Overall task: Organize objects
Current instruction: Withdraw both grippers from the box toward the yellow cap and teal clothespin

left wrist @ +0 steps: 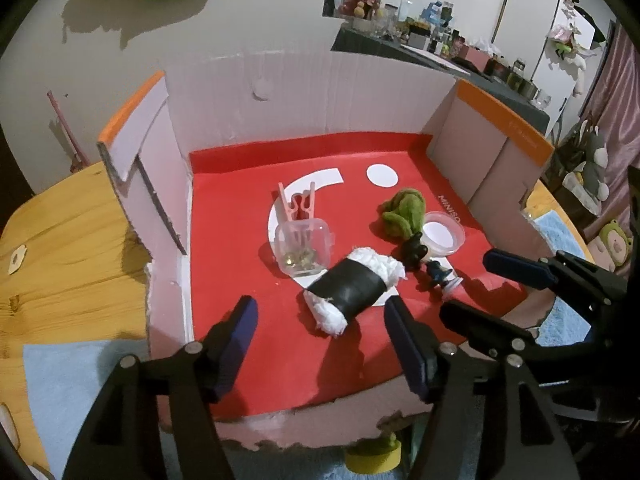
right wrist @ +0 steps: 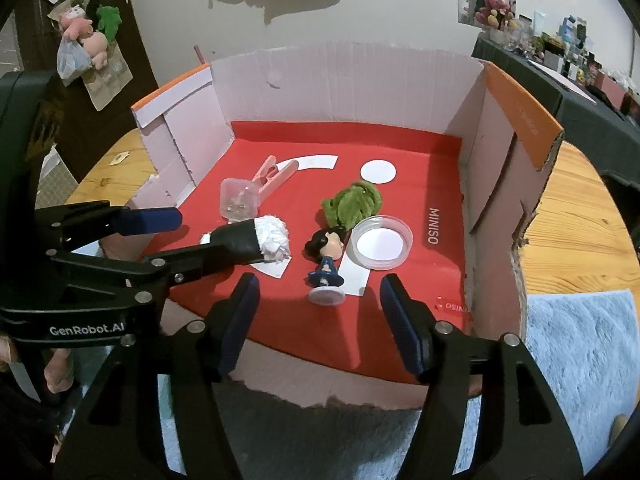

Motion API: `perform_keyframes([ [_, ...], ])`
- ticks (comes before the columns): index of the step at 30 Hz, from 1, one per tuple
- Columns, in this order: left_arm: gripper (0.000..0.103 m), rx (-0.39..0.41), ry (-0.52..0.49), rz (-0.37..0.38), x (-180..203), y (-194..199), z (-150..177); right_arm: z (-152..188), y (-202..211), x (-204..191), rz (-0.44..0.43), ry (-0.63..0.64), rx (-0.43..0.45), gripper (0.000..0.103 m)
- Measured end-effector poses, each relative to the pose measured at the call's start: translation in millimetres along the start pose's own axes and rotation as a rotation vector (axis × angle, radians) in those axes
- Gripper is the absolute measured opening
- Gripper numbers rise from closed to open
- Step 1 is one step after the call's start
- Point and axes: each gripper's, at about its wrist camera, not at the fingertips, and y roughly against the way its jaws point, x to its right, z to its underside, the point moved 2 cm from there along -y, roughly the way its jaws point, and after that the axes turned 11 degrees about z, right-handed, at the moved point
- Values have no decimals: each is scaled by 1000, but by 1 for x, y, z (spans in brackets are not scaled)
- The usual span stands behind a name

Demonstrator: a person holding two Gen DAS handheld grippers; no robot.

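Now both grippers hang over the near edge of the open cardboard box with the red paper floor [left wrist: 256, 72], and both have their jaws apart with nothing between them. No earlier picture is given, so I tell only how they stand now.

From the left wrist view, the left gripper [left wrist: 320, 340] sits low in the middle of the frame. Just past its tips lies the black roll with white crumpled paper at both ends [left wrist: 352, 290]. The pads do not touch it. From the right wrist view, the right gripper [right wrist: 318, 316] is low in the middle too, and the small toy figure with black hair, blue clothes and a clear round base [right wrist: 326, 266] lies on its side just beyond the tips.

Other things lie on the red floor. The clear little plastic tub [left wrist: 304, 246] is left of middle, with the pink plastic clothes peg [left wrist: 298, 204] right behind it. The fuzzy green soft toy [left wrist: 402, 214] is right of middle, touching the round clear plastic lid [left wrist: 444, 232].

I think all the things are already in the box, and this is a pause between picks. Next, I guess a gripper must choose one thing, come down around it, and close gently. The roll looks soft, so a hard squeeze could squash it
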Motion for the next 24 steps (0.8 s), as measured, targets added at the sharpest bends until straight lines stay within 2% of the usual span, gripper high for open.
perform_keyframes([
  [11,71,32,26,-9,-9,15,8,5,15,-3,6,11,17,67],
  [14,72,41,33,-7,-11,19,10,7,20,-4,11,16,24,71],
  [17,77,52,34,-15,-11,22,12,8,25,-6,13,22,32,71],
  [24,77,71,48,-11,-13,31,19,12,37,-10,12,27,49,72],
])
